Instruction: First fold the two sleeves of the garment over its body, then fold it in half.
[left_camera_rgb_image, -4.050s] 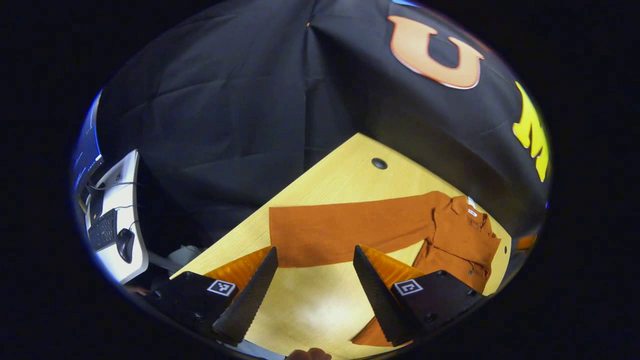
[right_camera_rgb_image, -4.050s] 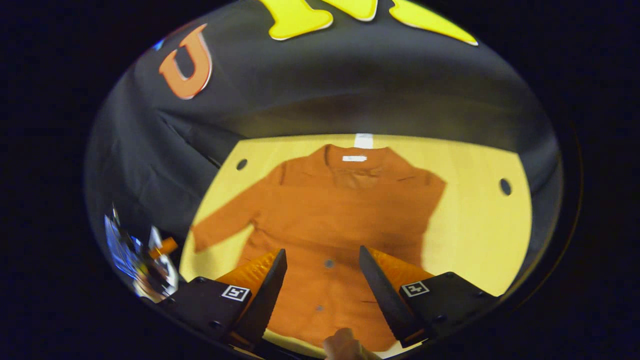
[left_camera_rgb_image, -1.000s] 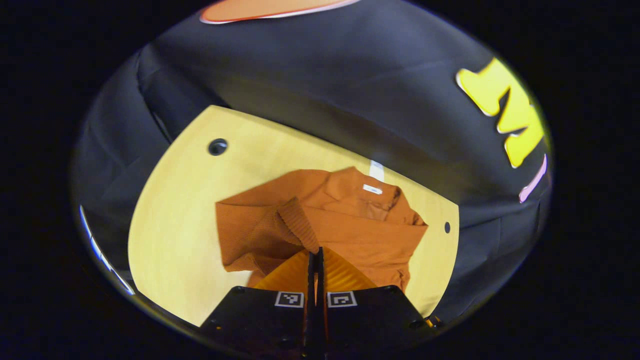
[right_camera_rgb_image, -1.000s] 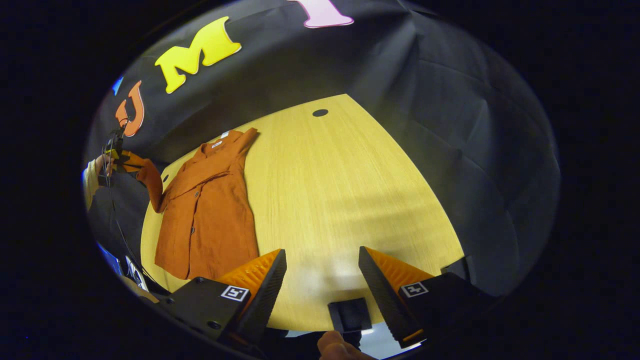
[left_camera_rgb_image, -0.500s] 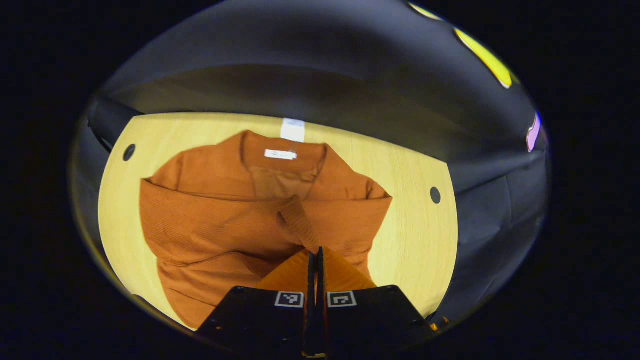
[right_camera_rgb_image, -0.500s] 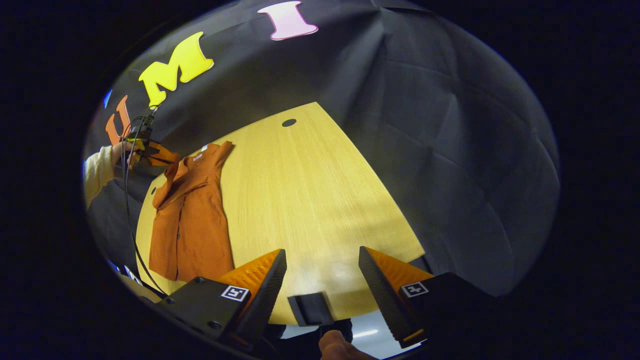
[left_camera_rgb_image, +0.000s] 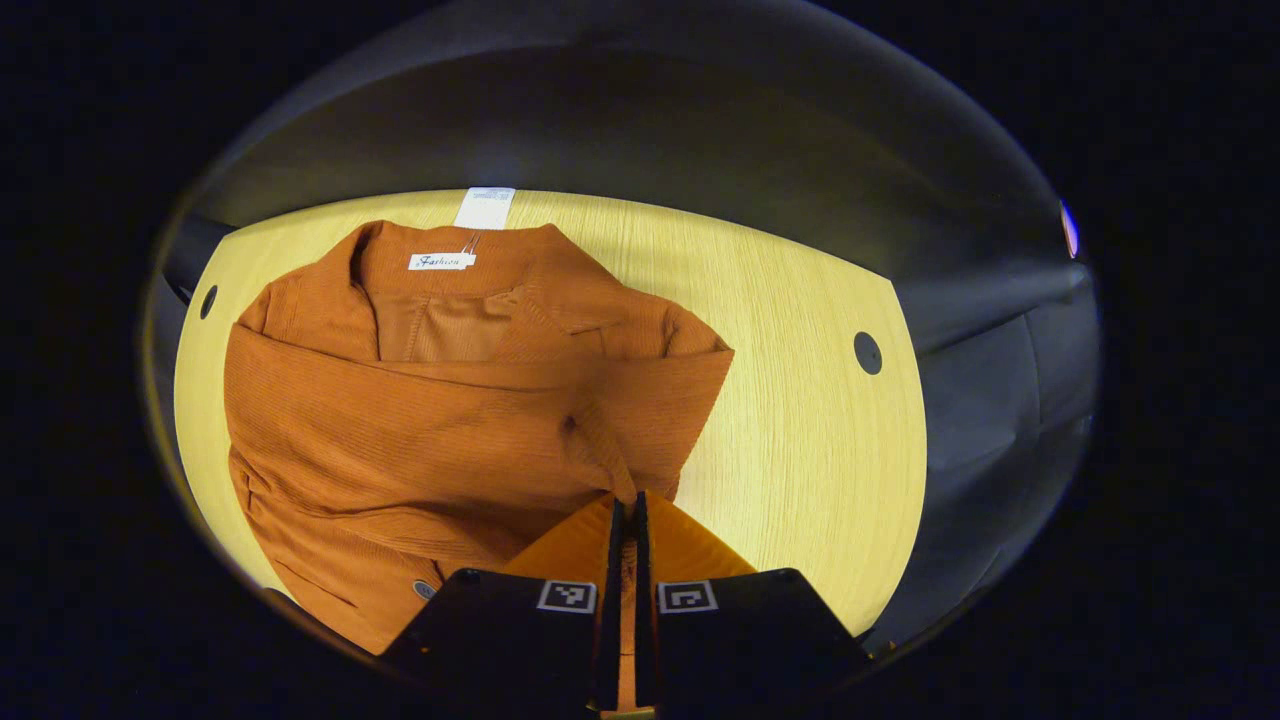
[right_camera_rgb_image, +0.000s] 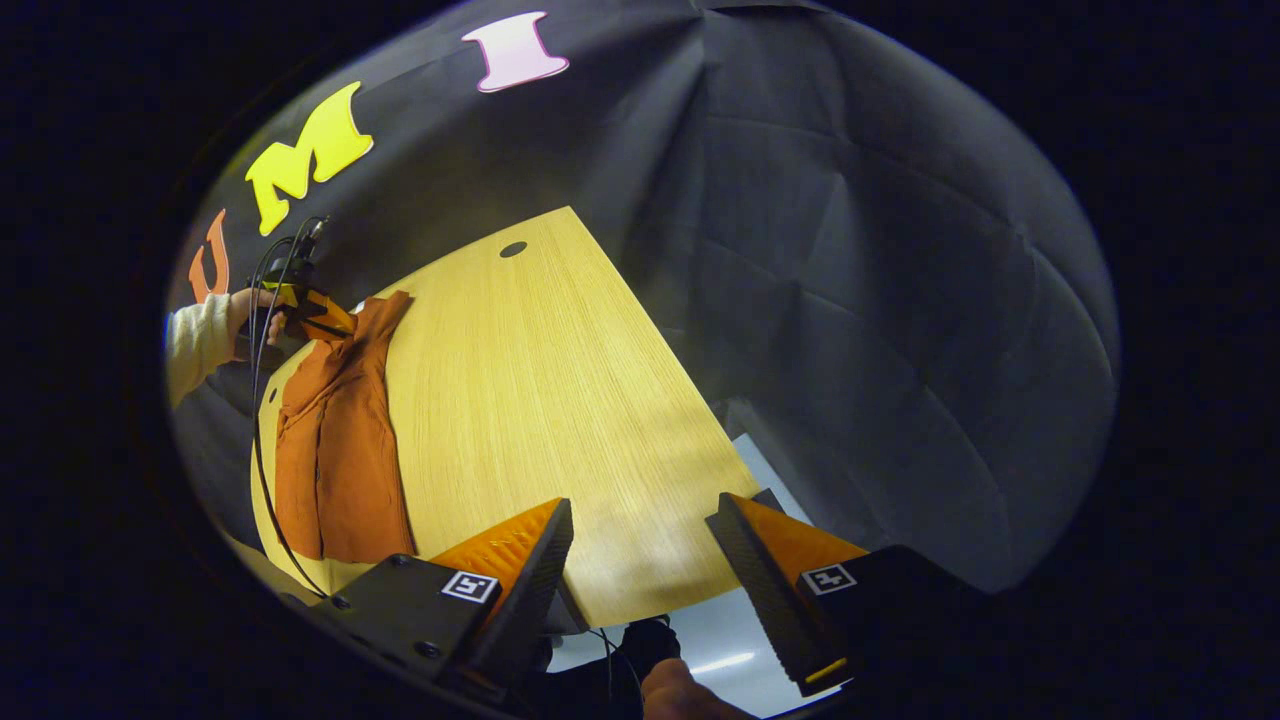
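Overhead, left hand-held gripper (left_camera_rgb_image: 626, 508) pinches the garment's (left_camera_rgb_image: 420, 420) sleeve cuff (left_camera_rgb_image: 600, 450); right hand-held gripper (right_camera_rgb_image: 640, 540) gapes, holding nothing.

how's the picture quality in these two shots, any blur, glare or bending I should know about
Left gripper view: sharp on the orange garment, whose ribbing shows clearly; the table edge bows with fisheye distortion, and the closed left gripper sits close and dim. Right gripper view: light falls unevenly on the tabletop, brighter between the open right gripper fingers; the garment is small and stretched near the left edge.

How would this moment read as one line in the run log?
step: sleeve fold | left gripper: shut on sleeve cuff, over garment body | right gripper: open, holding nothing, above table edge
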